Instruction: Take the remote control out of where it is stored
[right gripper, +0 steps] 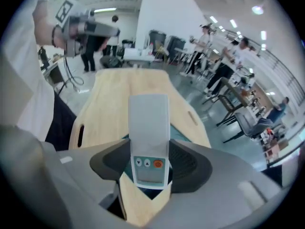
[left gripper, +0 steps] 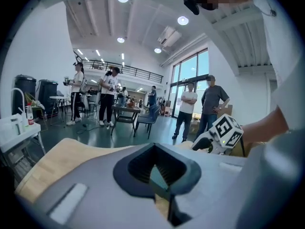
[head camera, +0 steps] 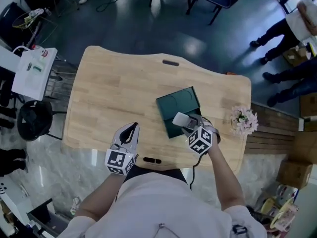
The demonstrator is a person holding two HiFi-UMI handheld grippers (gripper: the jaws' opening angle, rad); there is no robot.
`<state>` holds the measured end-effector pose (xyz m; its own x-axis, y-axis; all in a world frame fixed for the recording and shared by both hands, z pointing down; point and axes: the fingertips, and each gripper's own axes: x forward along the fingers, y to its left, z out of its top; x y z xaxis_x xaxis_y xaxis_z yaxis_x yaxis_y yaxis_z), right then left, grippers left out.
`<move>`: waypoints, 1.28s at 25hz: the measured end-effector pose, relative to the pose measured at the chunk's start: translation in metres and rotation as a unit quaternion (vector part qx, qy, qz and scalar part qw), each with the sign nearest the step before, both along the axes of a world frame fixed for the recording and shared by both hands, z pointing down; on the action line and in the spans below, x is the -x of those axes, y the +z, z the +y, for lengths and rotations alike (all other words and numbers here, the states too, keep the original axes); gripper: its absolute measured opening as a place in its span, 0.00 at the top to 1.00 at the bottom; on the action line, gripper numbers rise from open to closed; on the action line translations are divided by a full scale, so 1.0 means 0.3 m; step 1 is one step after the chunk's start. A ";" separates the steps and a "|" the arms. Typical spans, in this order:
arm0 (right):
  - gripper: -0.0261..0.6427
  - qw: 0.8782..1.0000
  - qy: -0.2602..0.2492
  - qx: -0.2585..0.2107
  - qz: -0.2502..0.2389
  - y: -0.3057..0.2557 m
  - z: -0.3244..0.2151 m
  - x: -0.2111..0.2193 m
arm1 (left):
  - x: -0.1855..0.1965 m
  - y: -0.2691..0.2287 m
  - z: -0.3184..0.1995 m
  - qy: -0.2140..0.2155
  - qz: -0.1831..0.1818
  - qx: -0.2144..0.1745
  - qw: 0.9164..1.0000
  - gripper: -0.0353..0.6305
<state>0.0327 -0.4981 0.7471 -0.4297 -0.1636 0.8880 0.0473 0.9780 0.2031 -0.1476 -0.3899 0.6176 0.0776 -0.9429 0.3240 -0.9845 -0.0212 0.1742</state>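
Remote control (right gripper: 149, 137): a pale grey handset, and it's in the grip. Its screen, two arrow buttons and orange button sit right between the pads, and the long plain end sticks out ahead.
Right tongs (right gripper: 151, 168): clamped on the remote control from both sides, near its button end.
Where it is: in the head view the remote control (head camera: 182, 119) hangs at the near-right corner of the dark green case (head camera: 178, 105). Whether it touches the case, I can't tell.
Dark green case: flat on the wooden surface (head camera: 114, 88), right of centre, with two round outlines on its top.
Left tongs (head camera: 130, 129): well apart from the remote, over the surface's near edge. They are closed together with nothing between them (left gripper: 155, 175).
Pink flowers (head camera: 243, 119): at the surface's right end, just beyond the right tongs (head camera: 190, 124).
Background: people stand about on the dark floor.
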 end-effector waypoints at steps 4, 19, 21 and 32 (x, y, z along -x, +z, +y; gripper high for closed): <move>0.54 0.982 0.074 -0.027 -0.173 -0.340 -0.030 0.059 | 0.006 -0.124 -0.080 0.029 -0.014 -0.043 0.999 0.95; 0.54 0.766 0.262 0.106 -0.578 -0.893 0.062 -0.020 | -0.101 -0.492 -0.162 0.079 0.028 -0.153 0.985 0.95; 0.54 0.762 0.266 0.101 -0.582 -0.903 0.064 -0.030 | -0.105 -0.480 -0.158 0.082 0.030 -0.147 0.985 0.95; 0.54 0.767 0.281 0.077 -0.571 -0.915 0.038 -0.042 | -0.092 -0.471 -0.163 0.088 0.023 -0.143 0.986 0.95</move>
<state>0.0452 -0.4866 0.4725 -0.8423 -0.5389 0.0127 -0.5136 0.7951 -0.3226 -0.1201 -0.4388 0.4763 0.2572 -0.9655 0.0403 -0.9523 -0.2461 0.1804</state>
